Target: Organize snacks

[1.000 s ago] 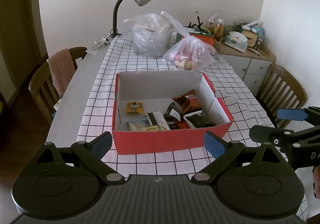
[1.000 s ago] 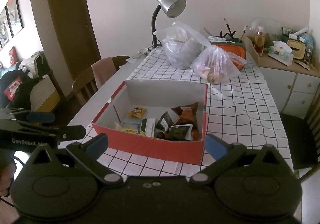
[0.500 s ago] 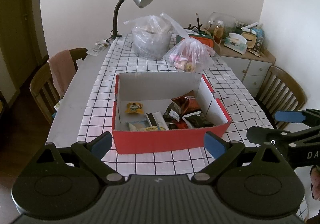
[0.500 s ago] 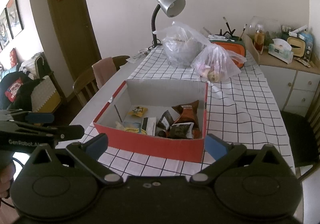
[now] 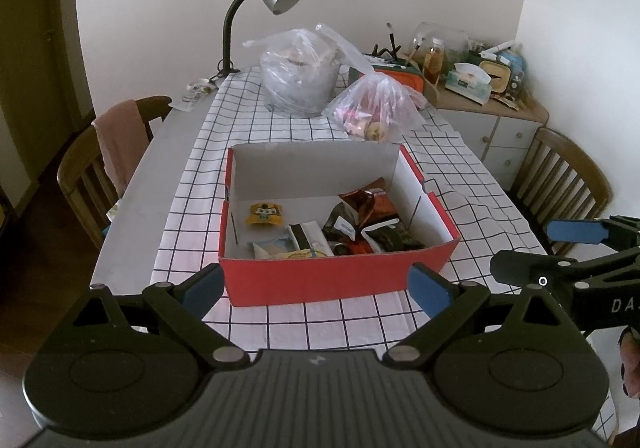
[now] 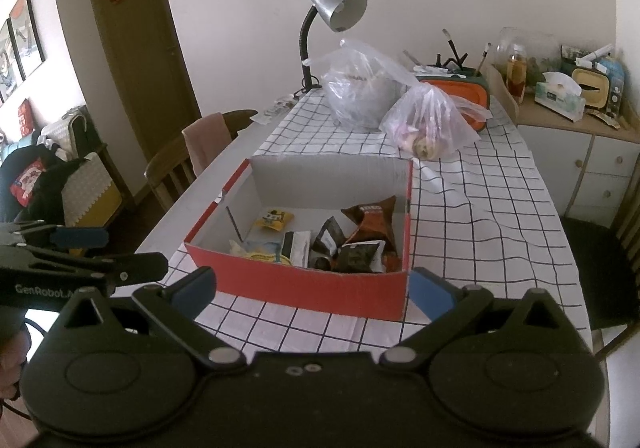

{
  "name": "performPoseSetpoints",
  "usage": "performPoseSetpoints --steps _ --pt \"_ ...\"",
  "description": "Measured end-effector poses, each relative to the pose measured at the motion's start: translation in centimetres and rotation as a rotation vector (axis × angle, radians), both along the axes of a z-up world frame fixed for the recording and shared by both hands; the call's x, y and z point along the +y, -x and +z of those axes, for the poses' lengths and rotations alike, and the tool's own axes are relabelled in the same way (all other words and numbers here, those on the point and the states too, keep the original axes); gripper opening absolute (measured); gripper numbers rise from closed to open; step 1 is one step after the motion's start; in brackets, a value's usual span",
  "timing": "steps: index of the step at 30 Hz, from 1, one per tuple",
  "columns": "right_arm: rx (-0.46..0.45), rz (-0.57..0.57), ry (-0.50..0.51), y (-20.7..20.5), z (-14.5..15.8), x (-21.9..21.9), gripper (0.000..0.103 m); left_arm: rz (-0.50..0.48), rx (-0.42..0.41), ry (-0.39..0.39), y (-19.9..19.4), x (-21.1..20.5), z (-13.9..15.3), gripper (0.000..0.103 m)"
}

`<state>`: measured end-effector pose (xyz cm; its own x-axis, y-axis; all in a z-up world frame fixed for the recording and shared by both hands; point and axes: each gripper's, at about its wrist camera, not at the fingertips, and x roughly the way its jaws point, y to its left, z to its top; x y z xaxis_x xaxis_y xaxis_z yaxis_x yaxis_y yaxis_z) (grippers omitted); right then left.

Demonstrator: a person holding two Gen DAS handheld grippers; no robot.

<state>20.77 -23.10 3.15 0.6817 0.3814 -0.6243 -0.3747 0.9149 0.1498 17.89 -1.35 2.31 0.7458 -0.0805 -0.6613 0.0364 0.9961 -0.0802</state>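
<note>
Hovering before red box [image 5: 336, 282], left gripper [image 5: 316, 284] and right gripper [image 6: 314, 286], jaws released, empty; next: choosing a snack packet [image 5: 265, 214] inside.

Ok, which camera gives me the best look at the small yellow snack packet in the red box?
The left wrist view: the yellow snack packet lies alone on the bare floor of the red box, fully visible with its printed front facing up. The right wrist view also shows the packet, but smaller and at a flatter angle.
</note>
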Motion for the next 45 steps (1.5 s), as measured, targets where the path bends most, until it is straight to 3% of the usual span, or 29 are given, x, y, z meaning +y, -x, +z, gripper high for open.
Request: performPoseSetpoints --steps 45 --pt "0.029 -0.012 -0.011 -0.25 -0.79 -0.86 0.103 -0.015 0.011 -0.004 -0.41 -0.64 -0.21 0.099"
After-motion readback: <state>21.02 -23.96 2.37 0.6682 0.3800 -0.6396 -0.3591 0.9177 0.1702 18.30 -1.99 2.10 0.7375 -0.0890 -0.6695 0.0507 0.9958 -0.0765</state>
